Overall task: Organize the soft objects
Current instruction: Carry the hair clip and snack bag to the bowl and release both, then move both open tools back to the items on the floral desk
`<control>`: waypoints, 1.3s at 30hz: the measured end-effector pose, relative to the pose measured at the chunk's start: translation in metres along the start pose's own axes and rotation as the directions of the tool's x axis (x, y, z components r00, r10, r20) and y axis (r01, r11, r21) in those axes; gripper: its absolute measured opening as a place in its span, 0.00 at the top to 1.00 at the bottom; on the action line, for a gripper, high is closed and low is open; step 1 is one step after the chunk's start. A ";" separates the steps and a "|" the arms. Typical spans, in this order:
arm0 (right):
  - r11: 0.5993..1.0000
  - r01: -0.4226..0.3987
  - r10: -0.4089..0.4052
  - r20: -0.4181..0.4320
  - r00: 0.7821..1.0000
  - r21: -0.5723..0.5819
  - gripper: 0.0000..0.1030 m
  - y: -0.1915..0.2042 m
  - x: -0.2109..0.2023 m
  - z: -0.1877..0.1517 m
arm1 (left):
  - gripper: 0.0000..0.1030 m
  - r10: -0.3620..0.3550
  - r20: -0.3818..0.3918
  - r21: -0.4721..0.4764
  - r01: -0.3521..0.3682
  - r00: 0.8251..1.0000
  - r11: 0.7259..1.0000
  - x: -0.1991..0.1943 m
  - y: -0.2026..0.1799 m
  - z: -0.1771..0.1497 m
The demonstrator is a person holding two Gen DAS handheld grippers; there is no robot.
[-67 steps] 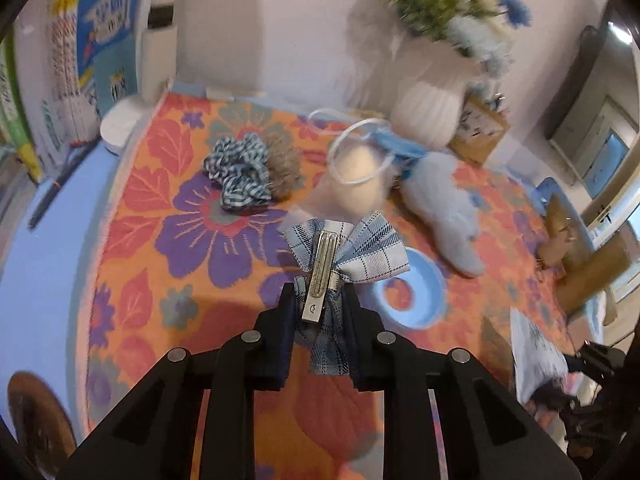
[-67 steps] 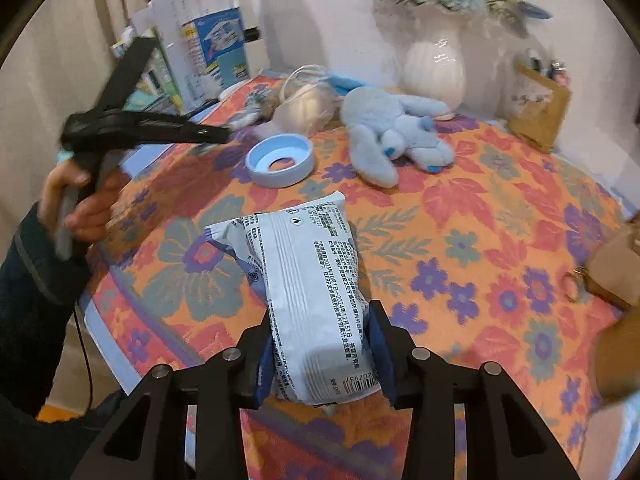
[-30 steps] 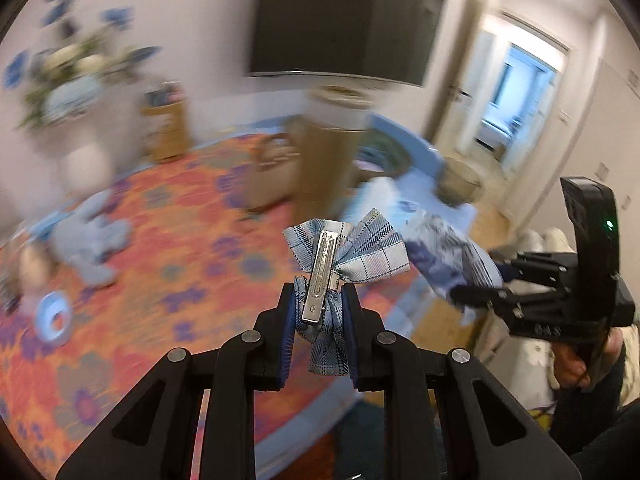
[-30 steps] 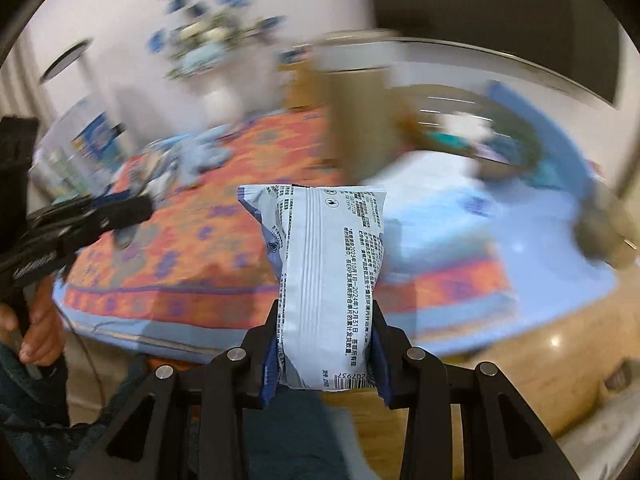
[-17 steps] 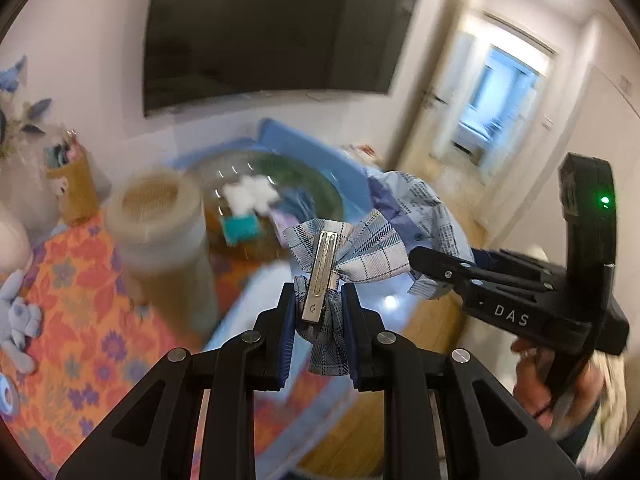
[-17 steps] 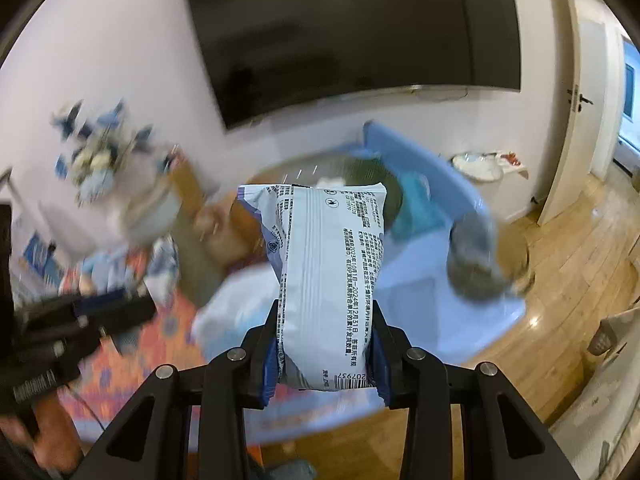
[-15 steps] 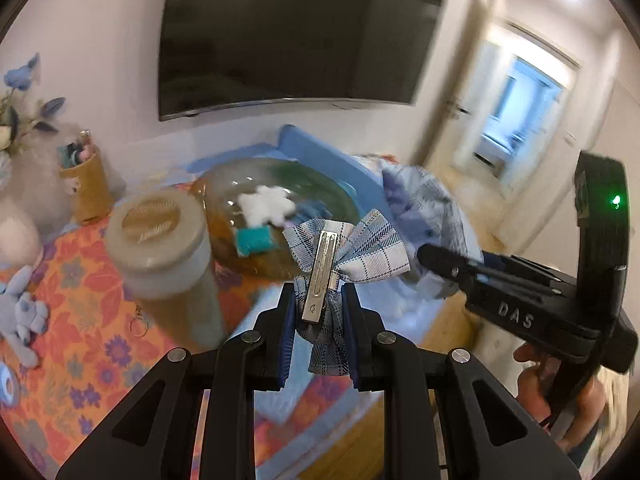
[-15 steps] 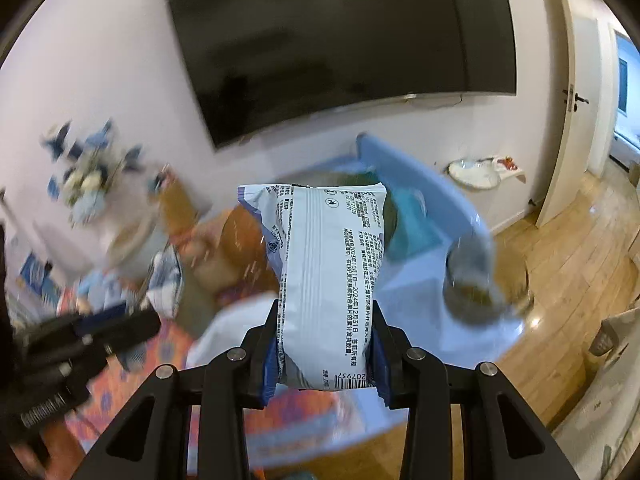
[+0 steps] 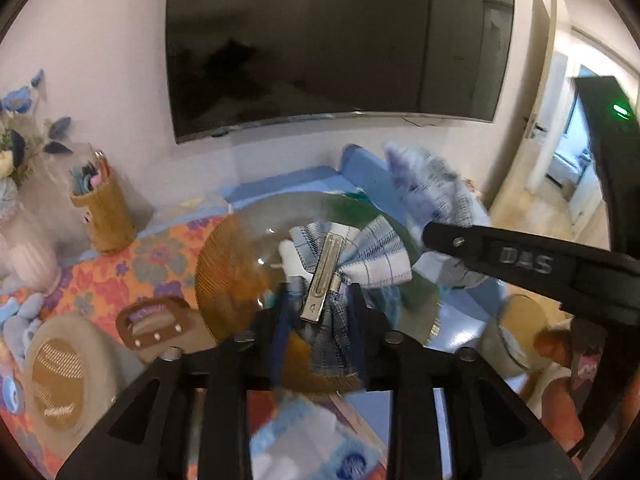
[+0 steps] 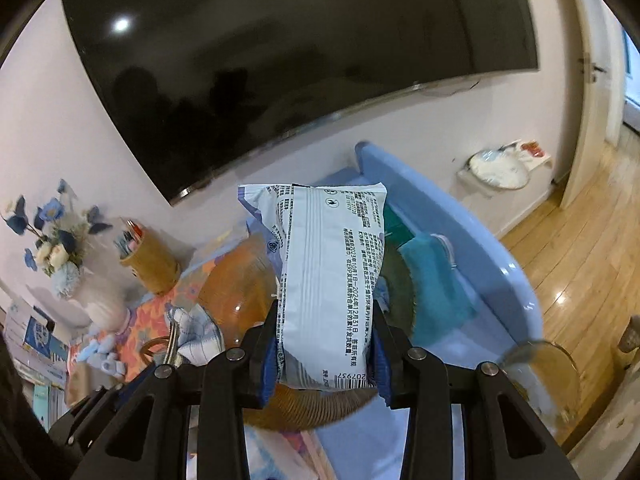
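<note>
My left gripper (image 9: 318,312) is shut on a blue plaid bow hair clip (image 9: 352,256) with a metal clasp, held above a large ribbed amber-green glass bowl (image 9: 228,264). My right gripper (image 10: 324,344) is shut on a white and blue printed soft packet (image 10: 332,276), held upright over the same bowl (image 10: 236,280). The right gripper and its packet (image 9: 436,200) also show at the right of the left wrist view, over the bowl's far rim. A teal cloth (image 10: 432,288) and a white piece (image 9: 292,256) lie in the bowl.
The bowl sits on a blue mat at the end of the flowered orange tablecloth (image 9: 160,256). A wooden pen cup (image 9: 106,216), a white vase of blue flowers (image 10: 96,300), a lidded jar (image 9: 60,372) and a small glass bowl (image 10: 540,384) stand around. A wall TV (image 9: 328,44) is behind.
Both grippers have swung from the table's middle to the glass bowl at its end and moved closer over it. Each still holds its object.
</note>
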State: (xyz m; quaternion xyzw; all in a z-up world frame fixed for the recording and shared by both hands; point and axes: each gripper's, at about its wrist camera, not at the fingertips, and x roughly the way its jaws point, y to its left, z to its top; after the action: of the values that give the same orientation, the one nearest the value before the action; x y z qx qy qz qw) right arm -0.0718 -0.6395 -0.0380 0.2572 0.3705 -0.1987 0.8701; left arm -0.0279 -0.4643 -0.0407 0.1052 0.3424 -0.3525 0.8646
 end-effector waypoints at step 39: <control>0.817 0.187 -0.043 0.266 0.963 -0.545 0.41 0.236 -0.160 -0.214 | 0.35 0.000 0.127 -0.035 0.004 0.992 0.999 -0.227 0.200 -0.116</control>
State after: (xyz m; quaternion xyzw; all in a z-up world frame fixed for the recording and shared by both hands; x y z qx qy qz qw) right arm -0.1650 -0.3017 0.0258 -0.0612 0.3189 -0.1624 0.9318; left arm -0.0690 -0.1474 0.0123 0.0672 0.2928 -0.3533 0.8860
